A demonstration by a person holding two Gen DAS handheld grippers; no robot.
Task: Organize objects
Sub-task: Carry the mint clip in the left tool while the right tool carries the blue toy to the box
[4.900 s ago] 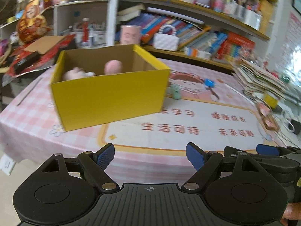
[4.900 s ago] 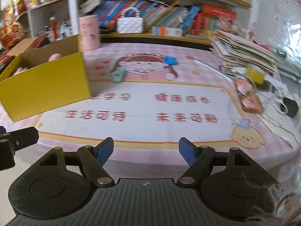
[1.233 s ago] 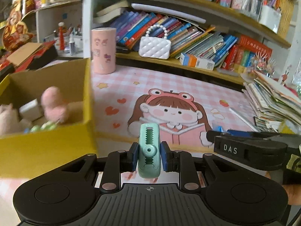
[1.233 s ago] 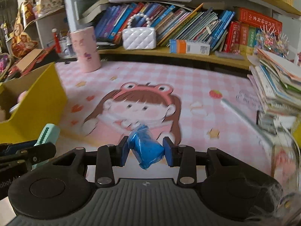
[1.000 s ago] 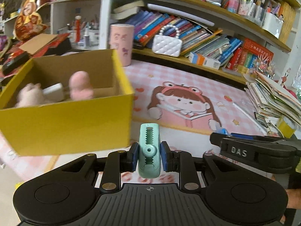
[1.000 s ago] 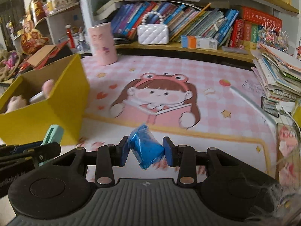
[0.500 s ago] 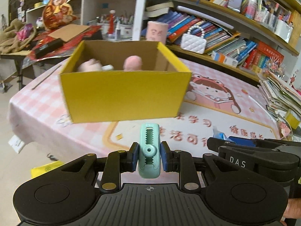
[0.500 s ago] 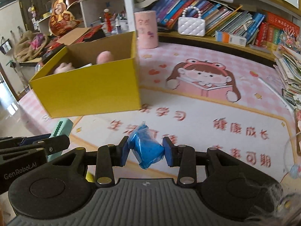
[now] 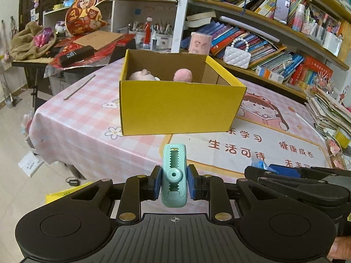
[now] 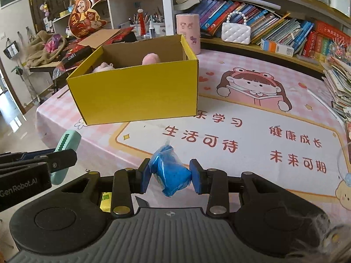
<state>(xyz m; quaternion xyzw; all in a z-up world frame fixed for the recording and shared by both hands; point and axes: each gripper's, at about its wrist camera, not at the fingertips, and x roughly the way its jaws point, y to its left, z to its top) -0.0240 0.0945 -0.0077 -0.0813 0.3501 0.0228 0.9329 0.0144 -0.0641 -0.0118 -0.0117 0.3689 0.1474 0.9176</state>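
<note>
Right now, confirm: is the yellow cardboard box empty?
No. The yellow cardboard box holds pink plush toys that show above its front wall.

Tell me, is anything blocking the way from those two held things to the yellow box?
Nothing visible does. The green clip and the blue packet are held over the table's near edge, with only bare tablecloth before the yellow box, whose top is open.

Left gripper (image 9: pixel 174 183) and right gripper (image 10: pixel 170 179) both clamped, side by side, angled downward

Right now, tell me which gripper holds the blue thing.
The right gripper: it pinches the crumpled blue packet. The left gripper clamps a mint-green clip instead.
</note>
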